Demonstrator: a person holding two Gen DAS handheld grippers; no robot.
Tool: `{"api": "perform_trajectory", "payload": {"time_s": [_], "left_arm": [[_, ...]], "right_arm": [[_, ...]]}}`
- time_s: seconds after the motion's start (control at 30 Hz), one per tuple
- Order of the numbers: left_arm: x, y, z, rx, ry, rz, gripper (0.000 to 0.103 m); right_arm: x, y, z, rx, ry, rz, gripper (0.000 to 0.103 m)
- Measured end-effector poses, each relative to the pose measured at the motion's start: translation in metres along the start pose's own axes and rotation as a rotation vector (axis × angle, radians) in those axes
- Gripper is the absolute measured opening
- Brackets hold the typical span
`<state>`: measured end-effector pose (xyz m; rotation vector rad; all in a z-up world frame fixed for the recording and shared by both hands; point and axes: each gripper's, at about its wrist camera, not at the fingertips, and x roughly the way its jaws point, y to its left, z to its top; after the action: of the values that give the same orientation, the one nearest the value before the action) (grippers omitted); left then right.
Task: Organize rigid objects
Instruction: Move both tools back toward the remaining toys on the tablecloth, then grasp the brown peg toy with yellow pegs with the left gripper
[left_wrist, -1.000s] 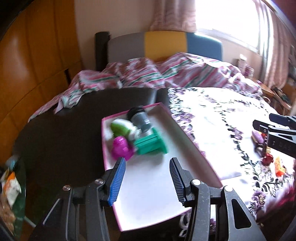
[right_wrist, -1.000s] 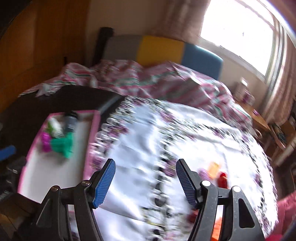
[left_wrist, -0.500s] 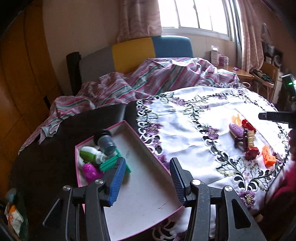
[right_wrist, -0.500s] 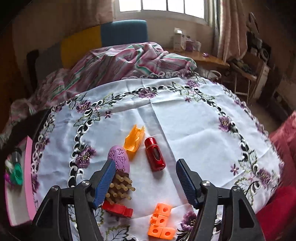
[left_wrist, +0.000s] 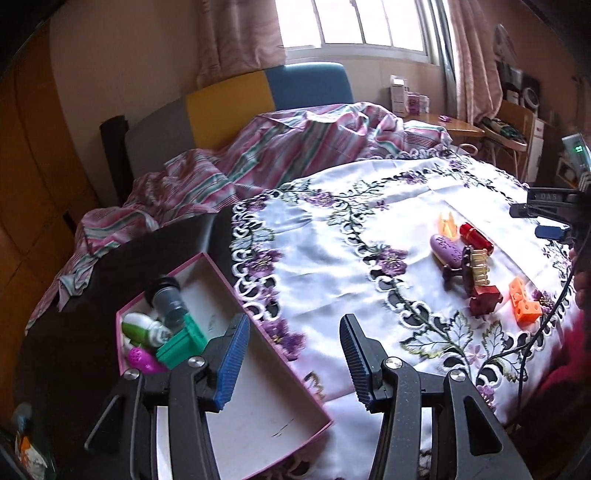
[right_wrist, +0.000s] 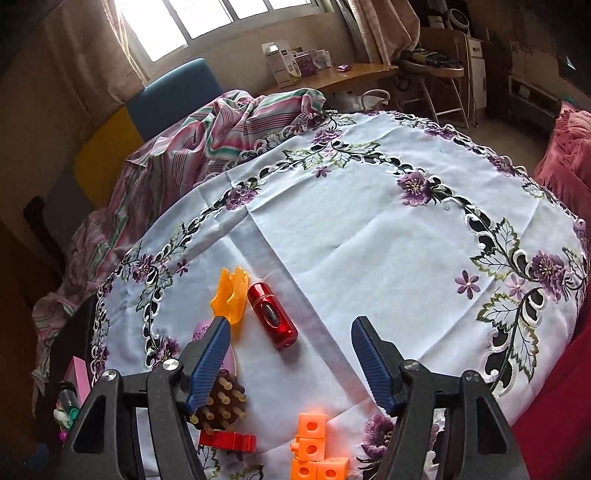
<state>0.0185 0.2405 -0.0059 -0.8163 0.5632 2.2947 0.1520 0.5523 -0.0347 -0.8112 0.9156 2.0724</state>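
While the left claw (left_wrist: 291, 360) hangs wide open and empty over the pink box (left_wrist: 255, 398), toys lie on the worktop's cloth (left_wrist: 332, 240). The right claw (right_wrist: 291, 365), also spread and empty, hovers above the red tube (right_wrist: 272, 315).

I'm seeing open tablecloth (right_wrist: 369, 240) ahead of my right gripper (right_wrist: 291, 365); red cylinder (right_wrist: 272, 315) and orange clip (right_wrist: 231, 291) are crowding its left.
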Motion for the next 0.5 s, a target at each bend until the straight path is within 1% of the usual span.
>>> {"api": "perform_trajectory", "payload": {"time_s": [0.1,0.23,0.37,0.43,0.5], "left_arm": [[0.011,-0.012,0.007,0.002,0.028,-0.048,0.056],[0.036,-0.033,0.017,-0.008,0.097,-0.152,0.056],[0.053,-0.06,0.025,-0.001,0.124,-0.226,0.056],[0.062,-0.072,0.028,-0.005,0.155,-0.271,0.056],[0.068,-0.082,0.03,-0.022,0.187,-0.338,0.056]], "right_arm": [[-0.001,-0.002,0.001,0.013,-0.007,0.0,0.069],[-0.003,-0.01,0.002,0.054,-0.021,0.006,0.069],[-0.004,-0.019,0.004,0.103,-0.023,0.026,0.069],[-0.004,-0.022,0.005,0.116,-0.021,0.035,0.069],[-0.003,-0.022,0.005,0.123,-0.015,0.039,0.069]]}}
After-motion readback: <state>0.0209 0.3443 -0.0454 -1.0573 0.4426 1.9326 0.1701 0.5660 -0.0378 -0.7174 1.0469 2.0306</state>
